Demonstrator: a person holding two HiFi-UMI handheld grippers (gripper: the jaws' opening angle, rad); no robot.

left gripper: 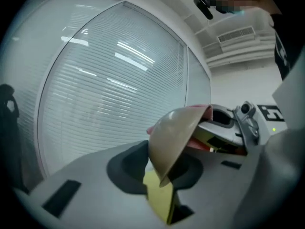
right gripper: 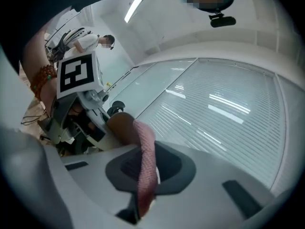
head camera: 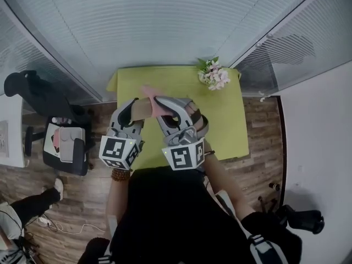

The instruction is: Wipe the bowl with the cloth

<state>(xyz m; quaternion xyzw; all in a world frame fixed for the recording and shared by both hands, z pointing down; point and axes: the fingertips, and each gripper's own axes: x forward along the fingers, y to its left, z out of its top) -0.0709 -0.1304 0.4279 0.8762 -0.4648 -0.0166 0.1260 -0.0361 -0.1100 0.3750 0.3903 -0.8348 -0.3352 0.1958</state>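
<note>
Left gripper (left gripper: pixel 159 175) is clamped on the lower rim of the bowl (left gripper: pixel 171 140), with one jaw inside the wall and one outside. The bowl stands on edge in the air rather than on the table (head camera: pixel 225 120). From the head view it hangs over the table's left half, about midway between the far and near edges, and well clear of the flowers (head camera: pixel 214 75) at the far right corner.

Right gripper (right gripper: pixel 143 175) is pressed together on the cloth (right gripper: pixel 145 166). The cloth runs as a narrow pink strip out from the jaws towards the bowl.

The move turns on which way the bowl's mouth faces. Its rounded outside looks back at the left gripper, and the open side faces across to the right gripper, which sits just beside it on the right. The cloth's long axis points from that gripper straight into the mouth. In the left gripper view pink shows past the top rim and again inside the hollow, so the free end seems to be in the bowl already. Whether it presses on the inner wall cannot be told.

The right hand is the nearer one for the wiping. The left only needs to keep the bowl firmly on edge, since a grip on the rim could let it pivot under a push
</note>
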